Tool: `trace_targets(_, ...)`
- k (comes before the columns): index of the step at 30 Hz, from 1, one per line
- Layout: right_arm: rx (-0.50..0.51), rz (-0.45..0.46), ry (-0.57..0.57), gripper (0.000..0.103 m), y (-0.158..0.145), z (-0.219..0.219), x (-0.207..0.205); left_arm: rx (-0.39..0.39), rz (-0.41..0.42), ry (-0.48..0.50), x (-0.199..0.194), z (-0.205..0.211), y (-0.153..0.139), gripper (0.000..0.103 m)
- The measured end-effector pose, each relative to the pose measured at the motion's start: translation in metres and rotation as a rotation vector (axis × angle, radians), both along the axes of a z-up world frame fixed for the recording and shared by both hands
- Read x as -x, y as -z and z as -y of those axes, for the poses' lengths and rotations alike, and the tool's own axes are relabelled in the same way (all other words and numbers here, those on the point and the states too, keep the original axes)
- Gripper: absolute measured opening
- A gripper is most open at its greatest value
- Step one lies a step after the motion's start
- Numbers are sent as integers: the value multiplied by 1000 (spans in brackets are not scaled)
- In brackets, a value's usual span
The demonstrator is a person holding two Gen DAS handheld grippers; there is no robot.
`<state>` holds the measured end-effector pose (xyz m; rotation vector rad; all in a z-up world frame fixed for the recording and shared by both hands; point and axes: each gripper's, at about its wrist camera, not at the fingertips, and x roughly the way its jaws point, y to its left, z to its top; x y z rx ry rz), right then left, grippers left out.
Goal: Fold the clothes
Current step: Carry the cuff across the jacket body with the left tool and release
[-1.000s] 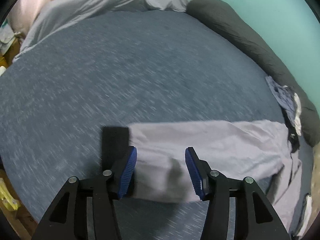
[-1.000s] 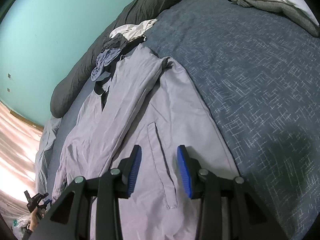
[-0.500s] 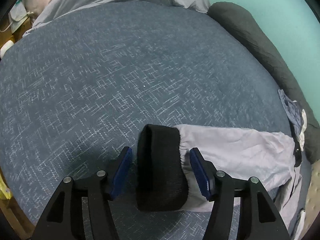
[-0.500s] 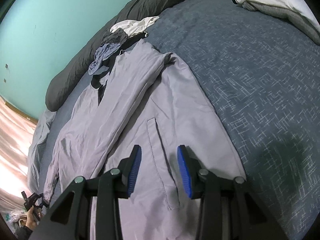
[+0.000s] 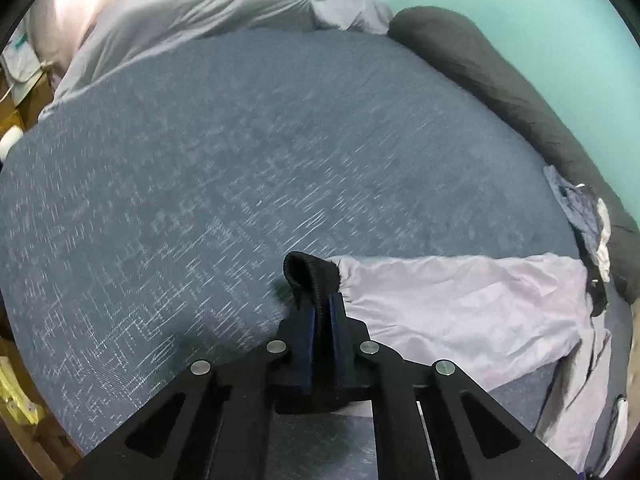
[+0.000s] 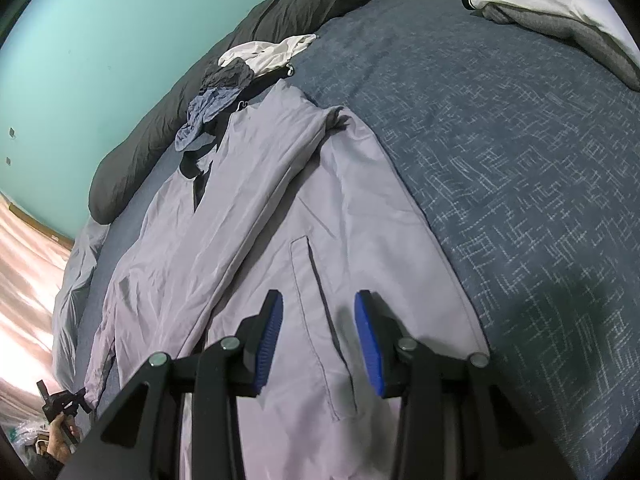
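A light grey jacket [image 6: 280,216] lies spread on the dark blue bed cover [image 6: 500,140]; one sleeve is folded across its front. In the left wrist view the other sleeve [image 5: 460,304] stretches left and ends in a black knit cuff [image 5: 312,280]. My left gripper [image 5: 320,320] is shut on that cuff and holds it just above the cover. My right gripper [image 6: 318,340] is open and empty, hovering over the jacket's lower front beside a welt pocket [image 6: 316,304]. The left gripper also shows small in the right wrist view [image 6: 64,404].
A long dark bolster [image 5: 500,92] lies along the teal wall. Small crumpled clothes [image 6: 224,92] sit by the jacket's collar. A grey duvet [image 5: 208,12] is bunched at the bed's far end, and a white and grey pile [image 6: 560,12] lies at the other.
My left gripper closed on the black cuff, which stood between its open fingers half a second ago. The right gripper stayed open and hardly moved.
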<state>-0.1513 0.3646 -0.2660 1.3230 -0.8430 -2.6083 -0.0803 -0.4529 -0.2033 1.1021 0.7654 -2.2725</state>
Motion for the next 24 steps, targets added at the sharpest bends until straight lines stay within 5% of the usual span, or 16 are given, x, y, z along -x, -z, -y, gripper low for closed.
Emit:
trace_targets(10,17,-11,-10,38,-1,2,1,69,-147,158,36,-64,-89,5)
trace_targets(24,43,-18,-20,38,3,-1,4,43,-268,565,142,-270,-166,4)
